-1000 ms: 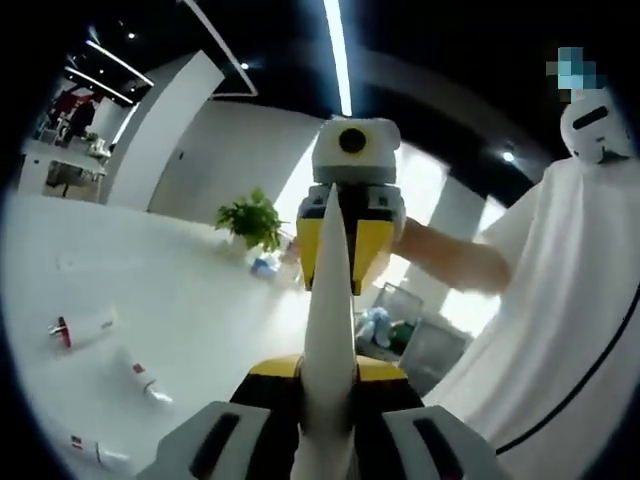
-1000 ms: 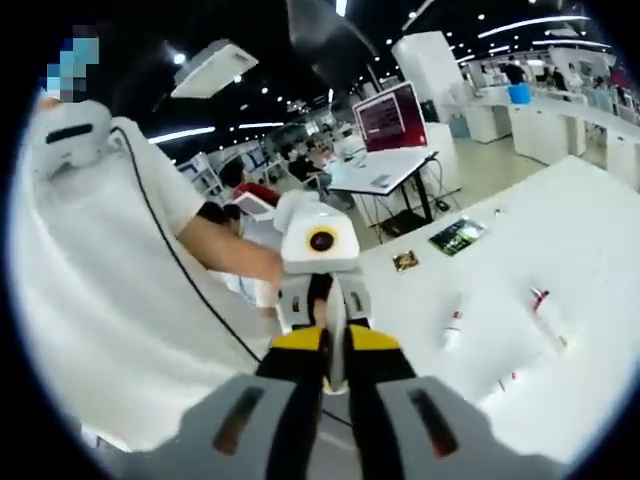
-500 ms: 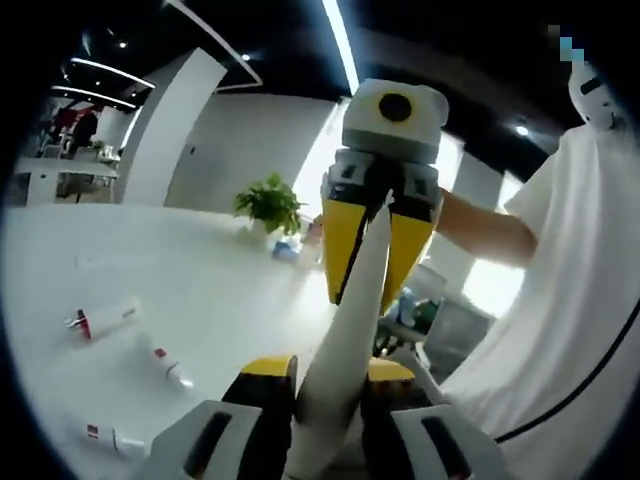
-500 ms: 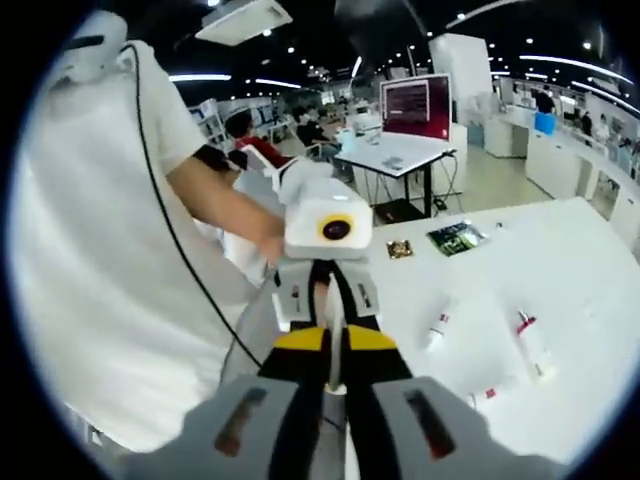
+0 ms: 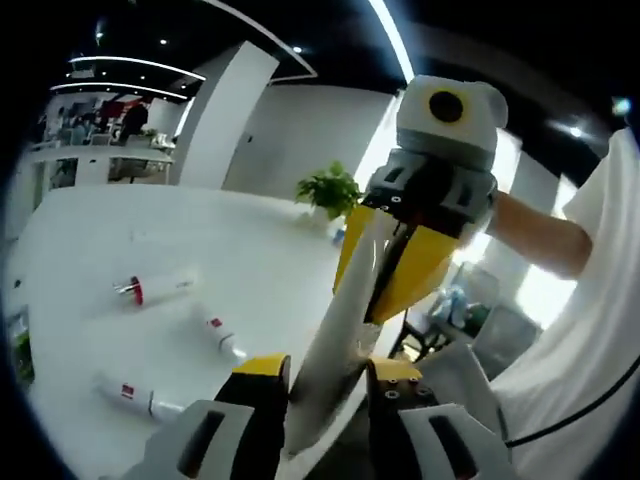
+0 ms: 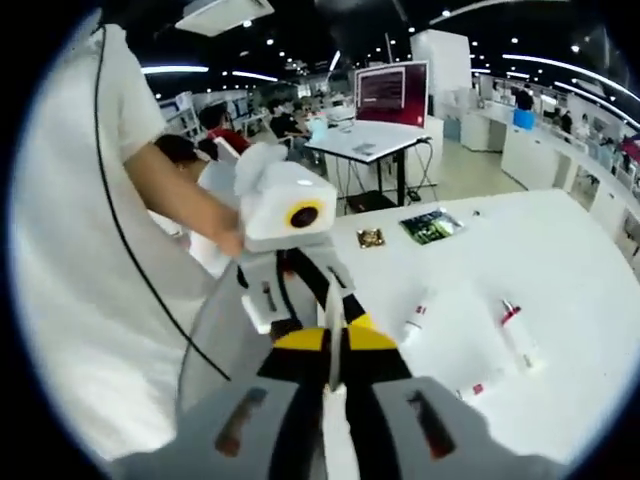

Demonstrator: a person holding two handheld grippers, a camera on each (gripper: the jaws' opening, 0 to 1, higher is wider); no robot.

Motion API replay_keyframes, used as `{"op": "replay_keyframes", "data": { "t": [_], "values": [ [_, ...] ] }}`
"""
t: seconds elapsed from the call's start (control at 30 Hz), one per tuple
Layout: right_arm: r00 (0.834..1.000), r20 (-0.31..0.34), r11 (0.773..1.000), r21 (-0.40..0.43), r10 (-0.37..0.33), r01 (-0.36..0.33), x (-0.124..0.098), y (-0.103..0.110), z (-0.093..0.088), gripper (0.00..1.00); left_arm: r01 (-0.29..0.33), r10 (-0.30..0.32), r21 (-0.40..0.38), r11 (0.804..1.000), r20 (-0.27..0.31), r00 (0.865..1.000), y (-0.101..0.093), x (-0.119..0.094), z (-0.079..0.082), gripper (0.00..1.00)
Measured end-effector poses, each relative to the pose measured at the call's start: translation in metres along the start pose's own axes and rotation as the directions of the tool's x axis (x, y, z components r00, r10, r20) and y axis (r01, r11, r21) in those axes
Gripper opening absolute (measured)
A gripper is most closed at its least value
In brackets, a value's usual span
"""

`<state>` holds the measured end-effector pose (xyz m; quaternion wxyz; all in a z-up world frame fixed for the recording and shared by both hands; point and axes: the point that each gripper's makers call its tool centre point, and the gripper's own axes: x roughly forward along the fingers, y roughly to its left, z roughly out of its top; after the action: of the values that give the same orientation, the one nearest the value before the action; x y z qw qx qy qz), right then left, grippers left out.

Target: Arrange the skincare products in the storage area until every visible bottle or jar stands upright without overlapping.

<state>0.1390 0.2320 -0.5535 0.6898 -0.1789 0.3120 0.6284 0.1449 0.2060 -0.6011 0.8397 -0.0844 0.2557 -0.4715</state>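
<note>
Left gripper view: three tubes (image 5: 160,287) lie flat on the table (image 5: 80,230).

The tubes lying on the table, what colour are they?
White with red caps or bands; the tubes show best in the left gripper view, on the white table.

3 white tubes w/ red bands are counted lying on the white table: far one (image 5: 155,288), middle one (image 5: 225,340), near one (image 5: 135,397). 1 potted plant (image 5: 331,190) is seen at the far edge.
</note>
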Motion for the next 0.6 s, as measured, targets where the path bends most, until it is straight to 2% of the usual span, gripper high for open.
{"op": "replay_keyframes", "data": {
  "t": [0.1,0.17,0.23,0.27,0.3,0.37,0.47,0.53,0.6],
  "values": [
    [0.998,-0.013,0.994,0.087,-0.068,0.069,0.002,-0.011,-0.001,0.04,-0.084,0.084,0.035,0.996,-0.003,0.996,0.009,0.002,-0.002,0.33],
    [0.995,-0.007,0.981,0.166,-0.104,0.103,0.002,-0.016,0.001,0.04,-0.124,0.125,0.071,0.990,-0.006,0.992,0.011,0.005,-0.002,0.33],
    [0.991,-0.009,0.959,0.252,-0.133,0.131,0.002,-0.019,0.004,0.04,-0.150,0.151,0.083,0.985,-0.002,0.989,0.012,0.009,-0.001,0.34],
    [0.987,-0.003,0.938,0.312,-0.161,0.154,0.001,-0.023,0.007,0.04,-0.194,0.195,0.104,0.975,0.003,0.981,0.016,0.010,0.001,0.34],
    [0.986,0.000,0.932,0.328,-0.166,0.157,0.001,-0.024,0.008,0.04,-0.212,0.213,0.125,0.969,0.007,0.977,0.017,0.011,0.003,0.34],
    [0.982,0.016,0.892,0.421,-0.189,0.165,0.000,-0.026,0.012,0.04,-0.260,0.264,0.171,0.950,-0.004,0.964,0.021,0.014,0.003,0.37],
    [0.976,0.035,0.864,0.473,-0.213,0.172,-0.001,-0.028,0.017,0.04,-0.296,0.304,0.200,0.934,-0.008,0.953,0.026,0.014,0.006,0.38],
    [0.976,0.037,0.864,0.472,-0.216,0.174,-0.001,-0.028,0.018,0.05,-0.297,0.306,0.206,0.932,-0.010,0.952,0.028,0.014,0.007,0.37],
    [0.974,0.039,0.860,0.479,-0.223,0.177,-0.003,-0.028,0.019,0.05,-0.277,0.286,0.228,0.933,-0.005,0.958,0.027,0.011,0.009,0.36]
  ]
}}
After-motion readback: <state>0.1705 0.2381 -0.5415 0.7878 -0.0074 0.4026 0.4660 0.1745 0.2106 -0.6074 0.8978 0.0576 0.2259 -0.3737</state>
